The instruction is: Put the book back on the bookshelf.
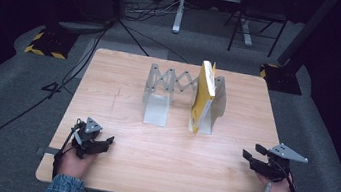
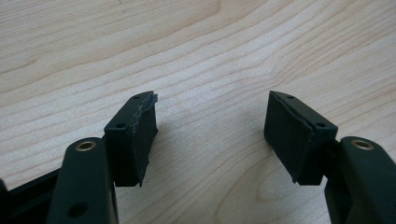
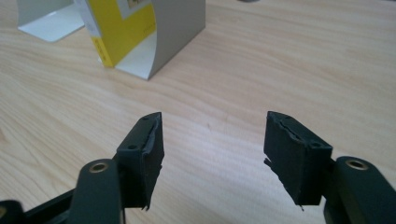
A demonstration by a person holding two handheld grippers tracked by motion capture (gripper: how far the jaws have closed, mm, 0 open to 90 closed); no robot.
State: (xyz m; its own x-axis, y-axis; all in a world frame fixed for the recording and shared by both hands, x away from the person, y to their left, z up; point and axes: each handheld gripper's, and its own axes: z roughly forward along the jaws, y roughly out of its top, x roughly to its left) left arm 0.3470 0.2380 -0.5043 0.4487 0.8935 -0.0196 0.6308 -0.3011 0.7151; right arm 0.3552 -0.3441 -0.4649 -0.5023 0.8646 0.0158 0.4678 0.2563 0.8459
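From above, a yellow book [image 1: 203,96] stands upright in the grey folding rack [image 1: 160,82] mid-table, both grippers well short of it. The left gripper [image 2: 210,133] hangs over bare wood, jaws wide, nothing held. The right gripper [image 3: 212,156] faces the book [image 3: 119,28], jaws apart and empty.

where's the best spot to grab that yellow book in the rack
Probably the yellow book by its top edge, coming from above with jaws across its thin width. It stands upright against the extendable bookend rack's right plate, so the lower right face is blocked while the top stands clear.
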